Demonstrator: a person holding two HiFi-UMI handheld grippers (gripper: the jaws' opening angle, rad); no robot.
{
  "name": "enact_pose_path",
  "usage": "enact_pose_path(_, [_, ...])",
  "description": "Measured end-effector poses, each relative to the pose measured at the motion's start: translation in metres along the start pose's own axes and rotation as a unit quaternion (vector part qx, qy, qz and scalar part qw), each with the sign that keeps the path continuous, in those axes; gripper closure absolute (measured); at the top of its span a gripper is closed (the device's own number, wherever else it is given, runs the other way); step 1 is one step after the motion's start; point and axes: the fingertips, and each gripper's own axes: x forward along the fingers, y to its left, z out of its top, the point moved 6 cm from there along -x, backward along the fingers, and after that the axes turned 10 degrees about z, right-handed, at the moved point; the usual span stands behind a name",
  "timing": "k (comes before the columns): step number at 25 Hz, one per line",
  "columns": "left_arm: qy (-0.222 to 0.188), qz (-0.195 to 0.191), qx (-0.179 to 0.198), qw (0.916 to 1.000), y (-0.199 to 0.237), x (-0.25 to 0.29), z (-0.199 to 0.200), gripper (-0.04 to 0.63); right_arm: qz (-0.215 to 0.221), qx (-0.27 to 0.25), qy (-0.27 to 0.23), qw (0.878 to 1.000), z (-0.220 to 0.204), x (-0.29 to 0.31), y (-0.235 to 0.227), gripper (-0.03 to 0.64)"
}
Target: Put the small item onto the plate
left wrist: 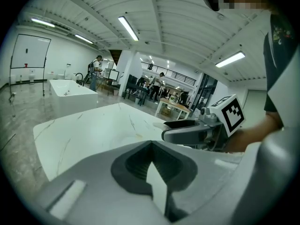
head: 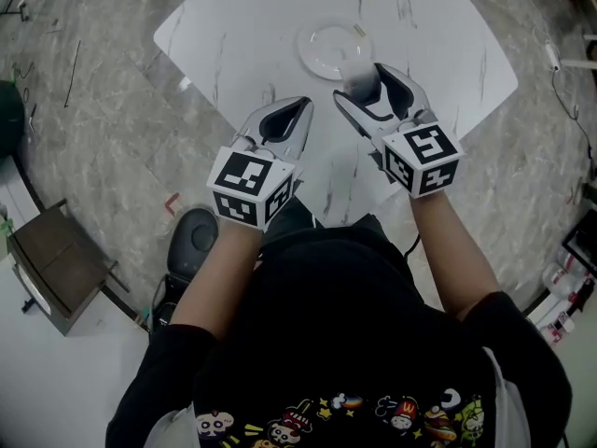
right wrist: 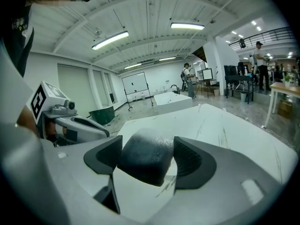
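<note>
Your right gripper [head: 364,80] is clamped on the small grey rounded block [head: 358,75]. In the right gripper view, the two dark ribbed pads [right wrist: 107,154] press against the block [right wrist: 143,162] from either side. The block fills the space between them, and its frosted top pokes out past the tips. White tabletop shows in the gap beneath it.

In the head view, just above the centre of the frame, the block sits against the lower right edge of the round white plate [head: 322,52], overlapping the rim. From here I cannot tell whether it touches the plate.

The plate lies near the middle of the white marble-patterned table [head: 438,26], which fills the upper half of the head view.

Your left gripper [head: 303,104] sits just to the left of the right one, over the table's near edge and lower in the frame than the plate. Its jaws are closed tip to tip with nothing between them. In the left gripper view [left wrist: 151,144] only the dark hollow behind the tips stays open. The right gripper [left wrist: 180,131] shows at that view's right, level with the table.
</note>
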Motion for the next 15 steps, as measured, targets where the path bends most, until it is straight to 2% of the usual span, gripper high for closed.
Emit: enact_pose_path(15, [0.029,0.021,-0.042,0.9985,0.016,0.044,-0.026,0.594,0.02,-0.016,0.061,0.998,-0.029,0.069,-0.061,0.249])
